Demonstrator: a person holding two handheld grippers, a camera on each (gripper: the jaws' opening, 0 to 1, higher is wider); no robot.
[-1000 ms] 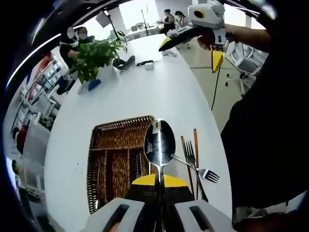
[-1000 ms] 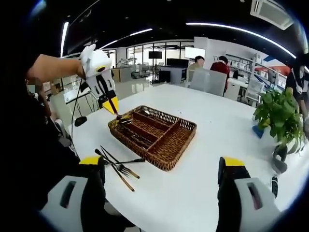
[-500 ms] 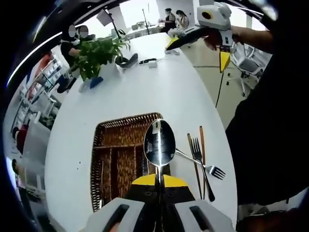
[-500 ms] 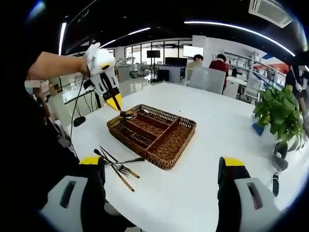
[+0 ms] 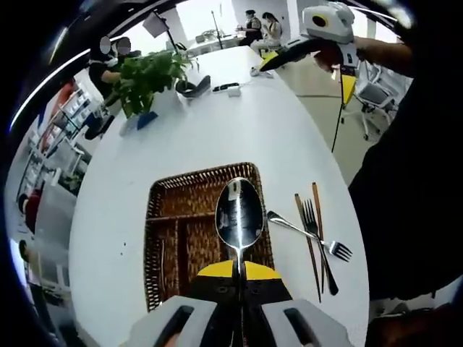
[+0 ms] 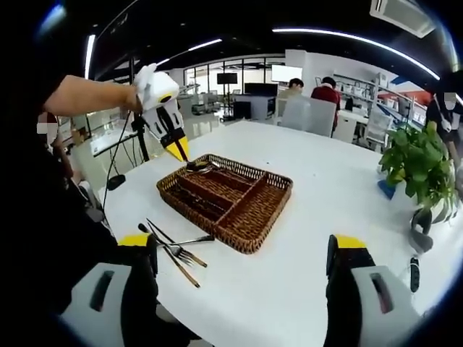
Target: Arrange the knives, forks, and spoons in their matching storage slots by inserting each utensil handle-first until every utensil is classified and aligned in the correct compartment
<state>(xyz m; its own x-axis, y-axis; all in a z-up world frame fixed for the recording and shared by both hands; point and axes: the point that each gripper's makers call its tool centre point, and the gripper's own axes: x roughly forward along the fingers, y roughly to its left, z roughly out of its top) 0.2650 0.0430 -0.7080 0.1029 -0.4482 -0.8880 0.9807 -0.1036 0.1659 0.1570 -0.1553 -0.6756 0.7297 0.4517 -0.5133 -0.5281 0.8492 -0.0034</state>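
Now | left gripper (image 5: 237, 278) clamps spoon (image 5: 239, 213) | above basket (image 5: 163, 196)

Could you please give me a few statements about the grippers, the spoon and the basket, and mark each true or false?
1. The left gripper is shut on a spoon. True.
2. The right gripper holds a fork. False: its jaws stand wide apart with nothing between them.
3. The wicker basket is divided into compartments. True.
4. The fork on the table lies inside the basket. False: it lies on the white table beside the basket, together with other loose utensils.
5. A potted plant stands on the table. True.
6. The spoon's bowl points down into the gripper. False: in the left gripper view the bowl points away from the jaws, above the basket.
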